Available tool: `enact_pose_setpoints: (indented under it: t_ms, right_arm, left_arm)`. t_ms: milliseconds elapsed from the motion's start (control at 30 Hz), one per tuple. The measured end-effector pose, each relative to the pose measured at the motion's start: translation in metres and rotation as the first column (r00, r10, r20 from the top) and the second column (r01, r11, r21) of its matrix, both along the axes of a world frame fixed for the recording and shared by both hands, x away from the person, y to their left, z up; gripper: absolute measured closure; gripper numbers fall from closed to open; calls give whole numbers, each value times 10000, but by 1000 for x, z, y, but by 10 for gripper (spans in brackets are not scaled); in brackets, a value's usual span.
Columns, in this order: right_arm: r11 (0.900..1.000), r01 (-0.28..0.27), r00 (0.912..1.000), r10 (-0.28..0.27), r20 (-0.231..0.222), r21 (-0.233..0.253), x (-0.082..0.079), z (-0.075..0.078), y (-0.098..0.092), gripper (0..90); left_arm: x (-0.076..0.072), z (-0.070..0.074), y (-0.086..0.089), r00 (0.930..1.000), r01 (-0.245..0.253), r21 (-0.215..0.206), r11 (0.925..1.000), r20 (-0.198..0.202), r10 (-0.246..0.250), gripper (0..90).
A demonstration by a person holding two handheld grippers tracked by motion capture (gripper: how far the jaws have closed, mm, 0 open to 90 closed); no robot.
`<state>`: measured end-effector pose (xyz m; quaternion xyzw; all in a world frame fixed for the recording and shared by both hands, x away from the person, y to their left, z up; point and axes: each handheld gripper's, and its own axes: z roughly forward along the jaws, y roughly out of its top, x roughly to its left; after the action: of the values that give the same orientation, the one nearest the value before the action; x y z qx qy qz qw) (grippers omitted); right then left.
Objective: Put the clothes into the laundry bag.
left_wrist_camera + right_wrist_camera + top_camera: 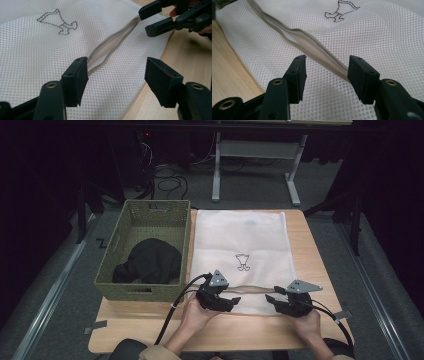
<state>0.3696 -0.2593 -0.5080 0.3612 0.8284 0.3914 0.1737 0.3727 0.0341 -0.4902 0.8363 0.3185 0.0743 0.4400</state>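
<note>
A white mesh laundry bag (240, 245) with a small printed figure (243, 261) lies flat on the wooden table (150, 325). Its beige zipper (255, 289) runs across the near end and gapes partly open (107, 47) (312, 45). My left gripper (234, 301) is open at the zipper's left end, its jaws just above the mesh (116, 75). My right gripper (270, 296) is open at the zipper's right end, with the zipper seam passing between its jaws (327, 68). In the left gripper view the right gripper (147, 21) shows at the top right, open.
A green woven basket (116, 240) holding a black garment (150, 261) stands left of the bag. Strips of grey tape (96, 326) lie at the table's front corners. Beyond the table are a desk frame (255, 160) and cables on the floor.
</note>
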Motion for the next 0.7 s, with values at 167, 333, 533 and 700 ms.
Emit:
enact_pose_setpoints:
  t_ms: [167,333,533,700]
  right_arm:
    - [10000,0,10000,0,-5,-39,0,-1,0,500]
    - [10000,-2,10000,1,-56,-69,1,-2,1,500]
    - [10000,-24,10000,23,-66,-87,1,-3,1,500]
    - [10000,-6,10000,5,-83,-91,1,-2,1,500]
  left_arm:
    - [2,-12,-2,9998,-197,156,9997,86,196,357]
    - [2,-23,-3,9994,-249,358,9990,243,240,360]
    - [1,-33,-6,9987,-255,698,9972,459,223,374]
    - [2,-40,-5,9988,-303,576,9979,408,280,371]
